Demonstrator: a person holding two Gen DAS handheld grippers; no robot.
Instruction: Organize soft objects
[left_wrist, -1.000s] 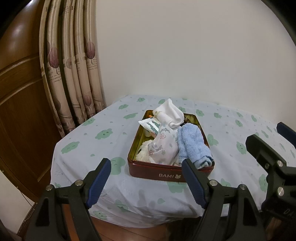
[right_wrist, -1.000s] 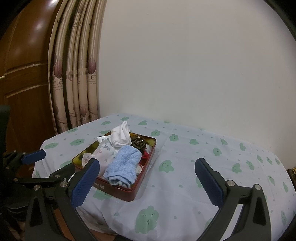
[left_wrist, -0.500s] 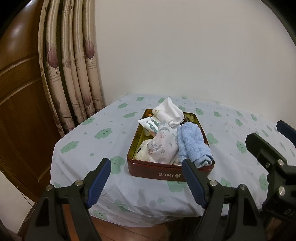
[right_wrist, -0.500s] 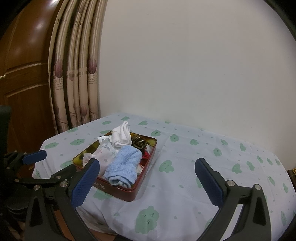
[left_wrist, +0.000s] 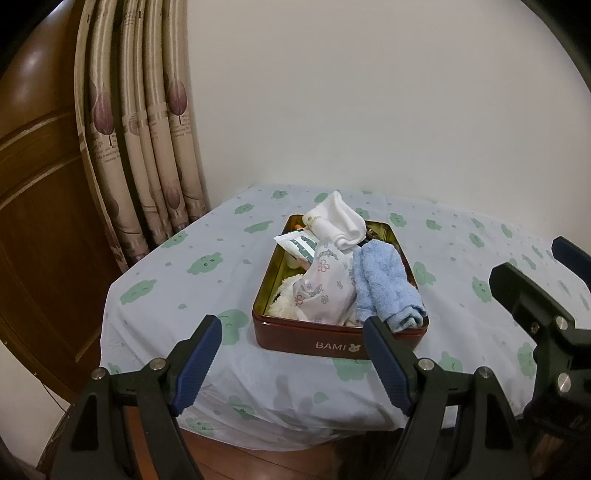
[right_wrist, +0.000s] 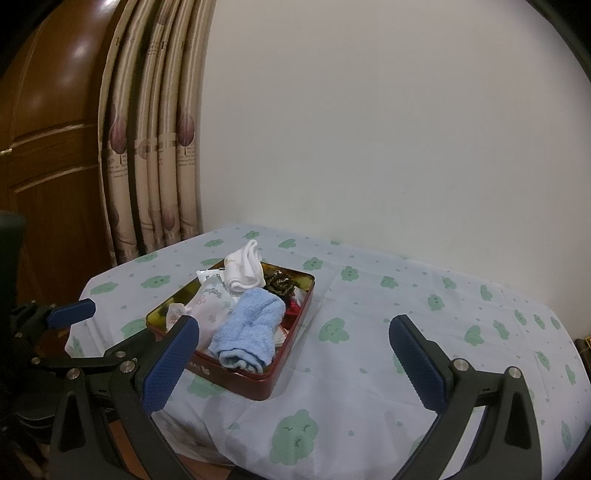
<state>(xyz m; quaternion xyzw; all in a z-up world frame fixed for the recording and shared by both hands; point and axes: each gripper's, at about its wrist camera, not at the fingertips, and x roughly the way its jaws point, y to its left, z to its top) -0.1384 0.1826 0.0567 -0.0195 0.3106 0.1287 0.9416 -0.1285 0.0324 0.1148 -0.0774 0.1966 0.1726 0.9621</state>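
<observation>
brimming glossy red tin (left_wrist: 334, 343), fluffy blue towel (left_wrist: 384, 288), possibly crumpled foil (right_wrist: 281, 283)

Plain cream wall (left_wrist: 369, 110); patterned curtain (left_wrist: 147, 147) left; wooden door (left_wrist: 37, 184); table's cloud-print cloth (right_wrist: 406, 314).

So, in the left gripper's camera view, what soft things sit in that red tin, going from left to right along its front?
Fluffy cream cloth → flowered white pouch → rolled blue towel, all inside the red tin.
</observation>
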